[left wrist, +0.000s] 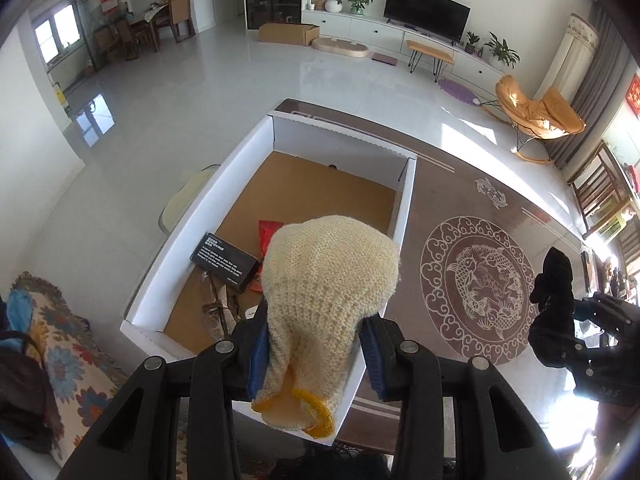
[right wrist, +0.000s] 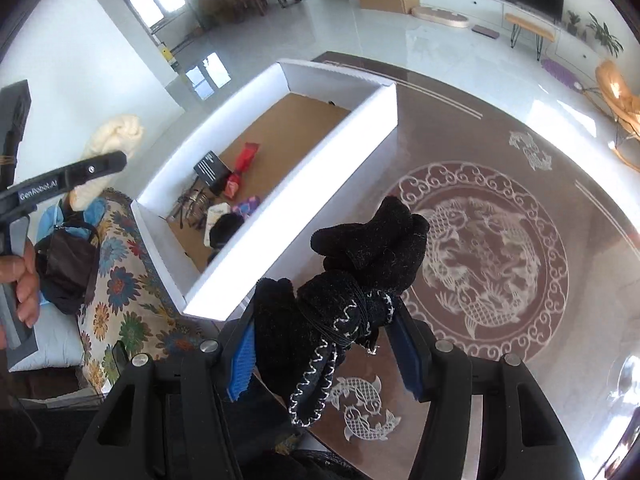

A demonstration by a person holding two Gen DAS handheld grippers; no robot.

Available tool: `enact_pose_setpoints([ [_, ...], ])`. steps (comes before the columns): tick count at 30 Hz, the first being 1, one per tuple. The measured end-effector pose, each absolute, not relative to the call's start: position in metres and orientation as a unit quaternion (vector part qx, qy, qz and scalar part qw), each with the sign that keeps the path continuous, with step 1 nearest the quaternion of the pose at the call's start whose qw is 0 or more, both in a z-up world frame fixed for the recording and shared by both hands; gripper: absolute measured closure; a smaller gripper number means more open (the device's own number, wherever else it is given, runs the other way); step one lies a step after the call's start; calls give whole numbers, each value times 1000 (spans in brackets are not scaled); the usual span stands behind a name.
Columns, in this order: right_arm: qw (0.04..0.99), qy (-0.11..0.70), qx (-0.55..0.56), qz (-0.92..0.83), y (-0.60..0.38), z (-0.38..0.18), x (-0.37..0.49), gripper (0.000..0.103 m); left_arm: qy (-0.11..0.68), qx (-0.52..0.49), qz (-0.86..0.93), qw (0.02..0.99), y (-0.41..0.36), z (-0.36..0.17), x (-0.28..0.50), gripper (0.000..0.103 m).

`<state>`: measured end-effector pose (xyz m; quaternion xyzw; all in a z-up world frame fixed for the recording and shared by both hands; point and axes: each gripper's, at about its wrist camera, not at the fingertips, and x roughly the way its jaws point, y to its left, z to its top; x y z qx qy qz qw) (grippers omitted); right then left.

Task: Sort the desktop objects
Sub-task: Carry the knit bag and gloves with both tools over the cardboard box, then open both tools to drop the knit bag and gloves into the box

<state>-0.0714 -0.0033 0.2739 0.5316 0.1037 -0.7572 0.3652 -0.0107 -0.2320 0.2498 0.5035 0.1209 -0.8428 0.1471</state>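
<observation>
My left gripper (left wrist: 316, 354) is shut on a cream knitted glove (left wrist: 328, 292) with a yellow cuff, held above the near end of a white cardboard box (left wrist: 404, 216). My right gripper (right wrist: 326, 346) is shut on a black knitted glove (right wrist: 356, 276) with white-stitched trim, held above the brown table just right of the box (right wrist: 320, 184). The black glove also shows in the left wrist view (left wrist: 554, 280), and the cream glove in the right wrist view (right wrist: 116, 132). Inside the box lie a black card (left wrist: 224, 256), a red packet (right wrist: 244, 160), and small items.
The brown glass table (right wrist: 500, 240) has white fish patterns. A floral blanket (right wrist: 128, 280) with a dark bag (right wrist: 68, 268) lies left of the box. A stool (left wrist: 184, 200) stands beyond the box's left side.
</observation>
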Motion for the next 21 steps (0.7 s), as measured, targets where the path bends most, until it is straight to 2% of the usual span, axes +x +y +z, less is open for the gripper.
enact_pose_setpoints([
  [8,401,158,516,-740,-146,305,-115,44,130,512,-830,177,-280,251,-13,63],
  [17,424,199,526,-710,-216,292,-132,41,142,510,-821,216,-296,251,-11,61],
  [21,414,210,520,-717,-226,293,-138,8,182,524,-799,232,-304,245,-12,47],
])
